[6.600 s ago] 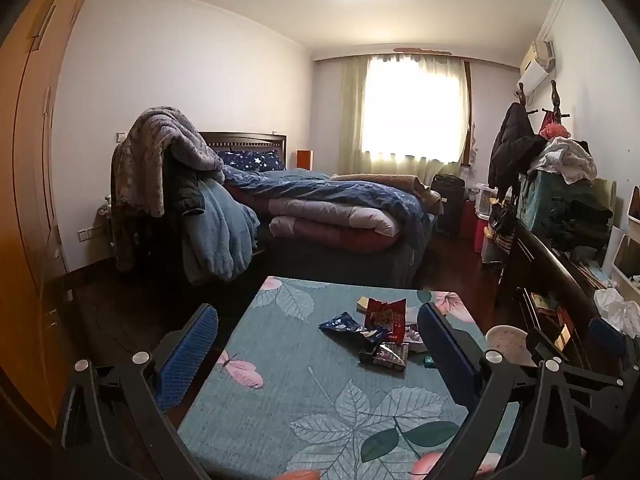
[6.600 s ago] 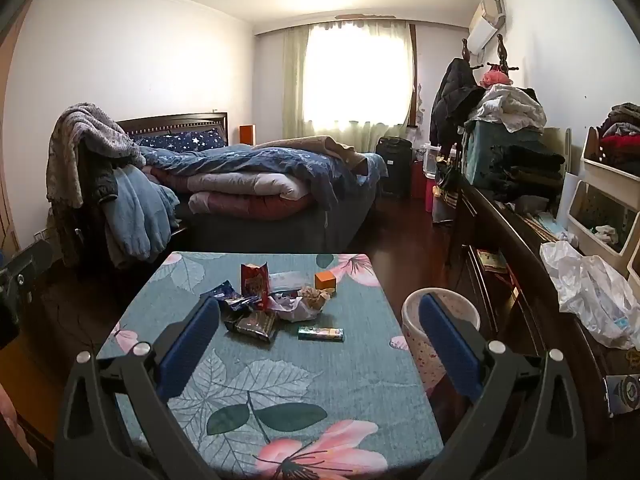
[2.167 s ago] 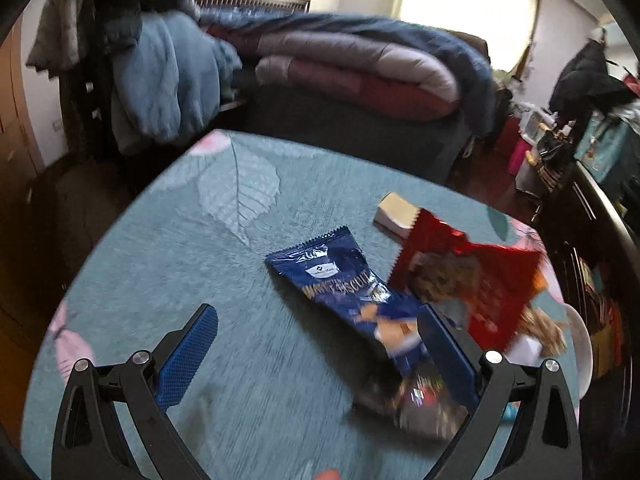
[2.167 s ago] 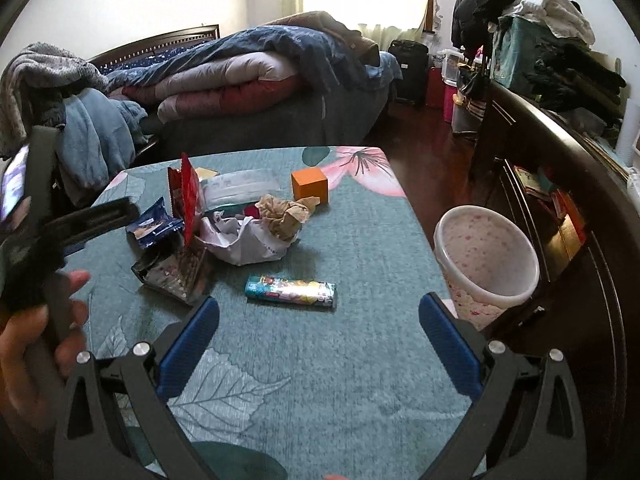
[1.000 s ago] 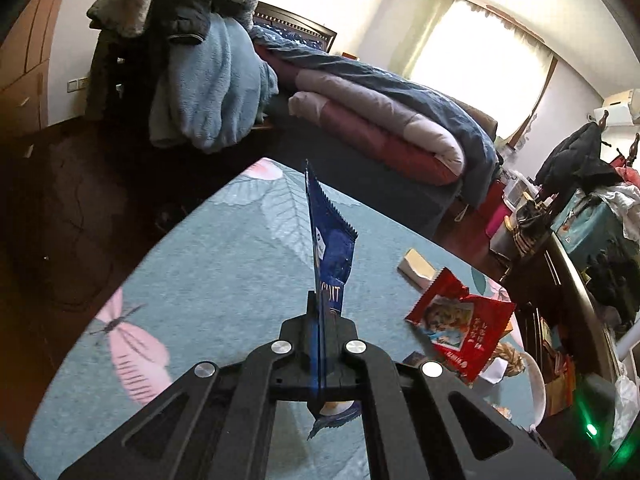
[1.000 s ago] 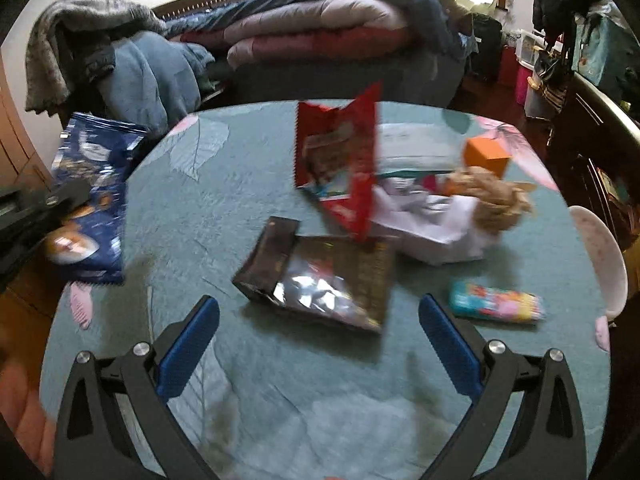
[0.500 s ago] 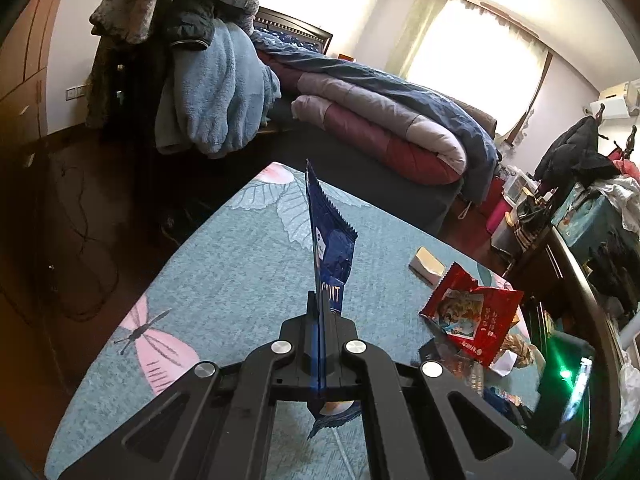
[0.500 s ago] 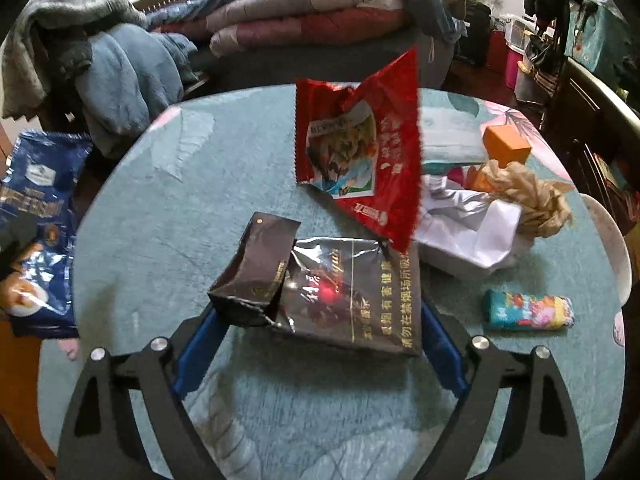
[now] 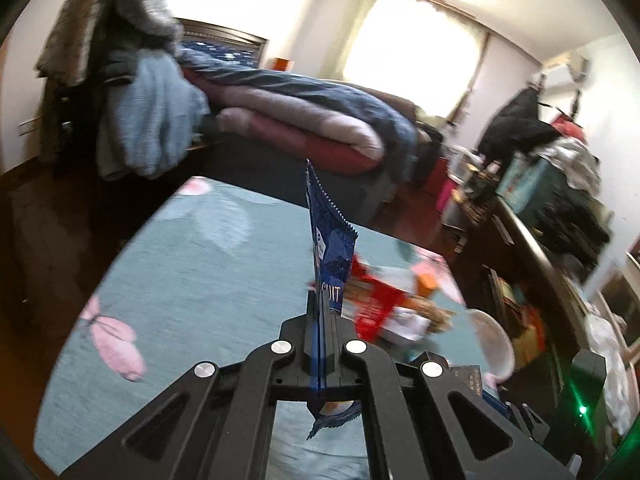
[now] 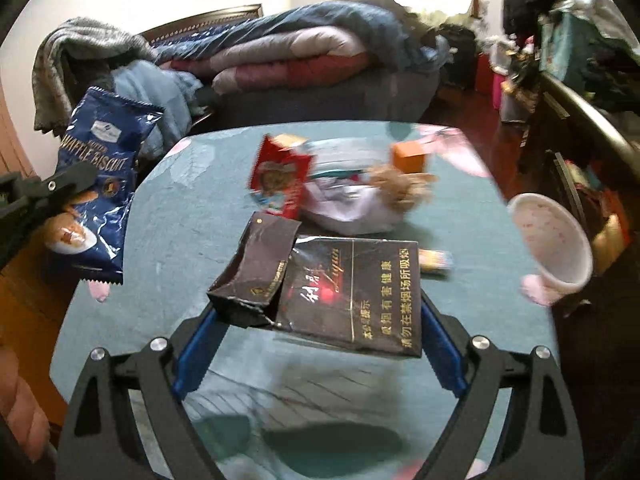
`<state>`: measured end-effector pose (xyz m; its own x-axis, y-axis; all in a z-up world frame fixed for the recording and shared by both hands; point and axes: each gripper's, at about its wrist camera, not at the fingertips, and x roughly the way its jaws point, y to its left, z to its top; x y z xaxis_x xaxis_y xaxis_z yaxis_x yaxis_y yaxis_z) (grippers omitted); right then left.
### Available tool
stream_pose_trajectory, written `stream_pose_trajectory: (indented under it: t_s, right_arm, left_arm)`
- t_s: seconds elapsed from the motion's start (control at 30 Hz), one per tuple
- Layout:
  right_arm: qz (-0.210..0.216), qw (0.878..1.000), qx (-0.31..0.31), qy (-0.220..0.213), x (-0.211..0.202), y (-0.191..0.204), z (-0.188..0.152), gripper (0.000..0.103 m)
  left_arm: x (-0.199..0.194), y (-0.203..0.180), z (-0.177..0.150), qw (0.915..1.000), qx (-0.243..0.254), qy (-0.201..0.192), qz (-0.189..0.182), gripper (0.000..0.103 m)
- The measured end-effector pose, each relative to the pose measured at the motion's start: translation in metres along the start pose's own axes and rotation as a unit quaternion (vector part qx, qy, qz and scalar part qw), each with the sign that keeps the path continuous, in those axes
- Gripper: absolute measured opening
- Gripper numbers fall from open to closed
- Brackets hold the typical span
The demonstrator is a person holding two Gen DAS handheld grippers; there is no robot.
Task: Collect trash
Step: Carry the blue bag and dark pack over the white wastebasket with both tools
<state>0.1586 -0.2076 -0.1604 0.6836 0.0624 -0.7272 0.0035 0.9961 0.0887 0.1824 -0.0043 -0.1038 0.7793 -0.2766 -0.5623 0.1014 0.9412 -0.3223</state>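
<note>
My left gripper (image 9: pixel 320 320) is shut on a blue waffle biscuit wrapper (image 9: pixel 330 256), held upright above the table; it also shows in the right wrist view (image 10: pixel 96 184). My right gripper (image 10: pixel 316 320) is closed on a dark cigarette carton (image 10: pixel 348 292) with a torn flap, lifted off the teal tablecloth (image 10: pixel 188 216). On the table lie a red snack bag (image 10: pixel 280 180), crumpled white and brown paper (image 10: pixel 360 200), an orange box (image 10: pixel 408 158) and a small colourful pack (image 10: pixel 436 260).
A pink speckled bin (image 10: pixel 552 240) stands at the table's right edge; it also shows in the left wrist view (image 9: pixel 492 344). A bed with piled quilts (image 10: pixel 312 52) is beyond the table. A dark dresser with clutter (image 9: pixel 552 240) runs along the right.
My right gripper has closed on the dark carton and raised it off the table. My left gripper, still holding the blue wrapper, has swung rightward toward the trash pile.
</note>
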Motion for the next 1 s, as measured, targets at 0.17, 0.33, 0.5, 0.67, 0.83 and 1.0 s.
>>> stream_pose_trajectory:
  t_s: [0.17, 0.33, 0.5, 0.67, 0.83, 1.0]
  right_arm:
    - [-0.033, 0.999, 0.012, -0.024, -0.027, -0.039, -0.009, 0.089]
    - [-0.049, 0.998, 0.030, -0.035, -0.042, -0.074, -0.017, 0.089]
    - [-0.073, 0.995, 0.049, -0.044, -0.049, -0.109, -0.021, 0.089]
    - [-0.090, 0.992, 0.074, -0.048, -0.049, -0.146, -0.024, 0.089]
    - [-0.111, 0.988, 0.102, -0.047, -0.043, -0.186, -0.028, 0.089]
    - [-0.123, 0.981, 0.145, -0.041, -0.030, -0.235, -0.030, 0.089]
  left_arm:
    - [0.002, -0.047, -0.006, 0.9988, 0.037, 0.004, -0.031, 0.000]
    - [0.010, -0.089, -0.007, 0.9957, 0.069, 0.011, -0.061, 0.000]
    - [0.021, -0.132, -0.009, 0.9907, 0.110, 0.012, -0.079, 0.000]
    - [0.038, -0.174, -0.014, 0.9841, 0.150, 0.016, -0.094, 0.000]
    - [0.061, -0.212, -0.021, 0.9766, 0.181, 0.027, -0.113, 0.000]
    - [0.099, -0.257, -0.029, 0.9644, 0.218, 0.055, -0.140, 0.000]
